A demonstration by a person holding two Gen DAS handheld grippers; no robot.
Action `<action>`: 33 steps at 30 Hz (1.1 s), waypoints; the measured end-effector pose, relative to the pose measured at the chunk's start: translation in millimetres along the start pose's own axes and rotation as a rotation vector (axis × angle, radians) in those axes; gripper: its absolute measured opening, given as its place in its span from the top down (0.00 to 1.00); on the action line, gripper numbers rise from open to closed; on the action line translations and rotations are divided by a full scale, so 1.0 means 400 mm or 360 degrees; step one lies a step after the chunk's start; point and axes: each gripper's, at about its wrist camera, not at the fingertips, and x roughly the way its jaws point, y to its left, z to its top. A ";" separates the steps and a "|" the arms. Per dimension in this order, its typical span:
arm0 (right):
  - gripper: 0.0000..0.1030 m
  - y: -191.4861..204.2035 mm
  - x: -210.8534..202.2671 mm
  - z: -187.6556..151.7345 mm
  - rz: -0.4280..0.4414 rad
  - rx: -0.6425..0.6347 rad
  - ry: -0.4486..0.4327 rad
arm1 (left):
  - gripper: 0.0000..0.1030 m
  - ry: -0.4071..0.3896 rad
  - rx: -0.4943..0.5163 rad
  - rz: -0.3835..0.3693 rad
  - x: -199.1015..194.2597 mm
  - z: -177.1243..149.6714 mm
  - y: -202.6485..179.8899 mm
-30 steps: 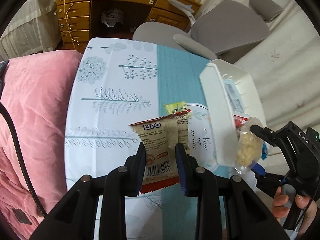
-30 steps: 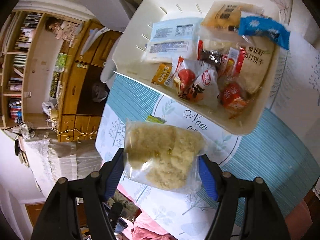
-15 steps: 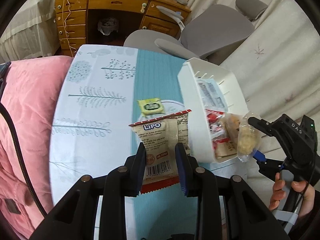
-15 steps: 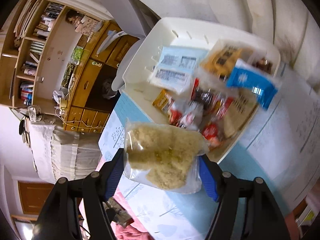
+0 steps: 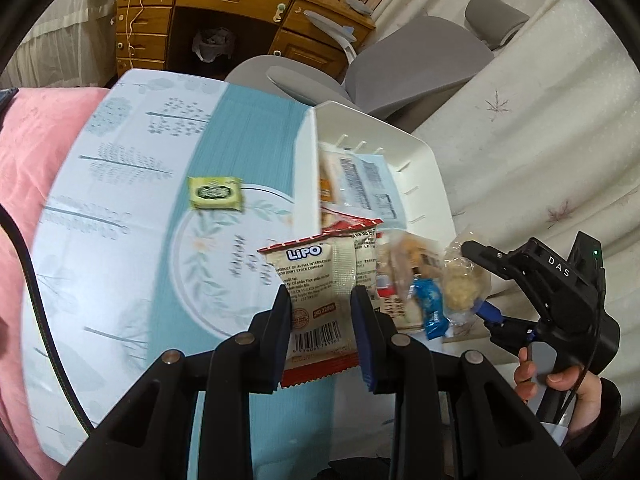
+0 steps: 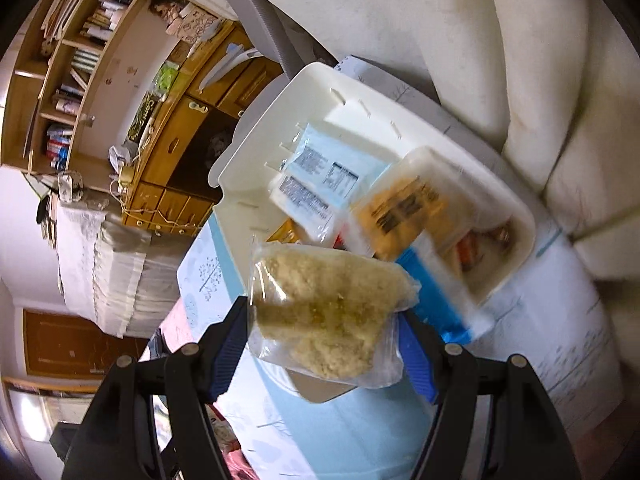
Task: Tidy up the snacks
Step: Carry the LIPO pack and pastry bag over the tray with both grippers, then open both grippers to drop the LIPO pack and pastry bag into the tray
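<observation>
My left gripper [image 5: 322,320] is shut on a beige and red Lipo biscuit packet [image 5: 326,280], held above the near left edge of a white plastic basket [image 5: 424,168] that holds several snack packs. My right gripper [image 6: 324,328] is shut on a clear bag of pale crumbly snack [image 6: 324,308], which hangs over the near end of the same basket [image 6: 256,152]. In the left wrist view the right gripper [image 5: 476,280] shows at the right with that bag [image 5: 460,284], a hand on its handle. A small green packet [image 5: 216,193] lies on the tablecloth left of the basket.
The table carries a light blue cloth with tree prints [image 5: 132,168]. A pink blanket [image 5: 36,168] lies along its left side. A grey office chair [image 5: 408,60] and a wooden desk [image 5: 224,12] stand beyond the table; a white-covered sofa [image 5: 540,128] lies to the right.
Both grippers have carried their packets across the table toward and over the basket, which now shows its inside. The green packet lies further left in the left wrist view. Neither grip changed.
</observation>
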 end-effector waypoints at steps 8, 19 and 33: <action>0.30 -0.036 -0.016 0.086 -0.0012 -0.0140 0.0009 | 0.73 0.0014 0.0008 -0.0022 0.082 -0.005 -0.107; 0.14 -0.036 -0.010 0.124 0.0012 -0.0332 0.0048 | 0.47 0.0069 0.0042 0.0016 0.125 -0.011 -0.169; 0.14 -0.014 0.028 0.015 -0.0019 -0.0384 0.0143 | 0.47 0.0156 0.0028 0.0241 0.078 -0.027 -0.041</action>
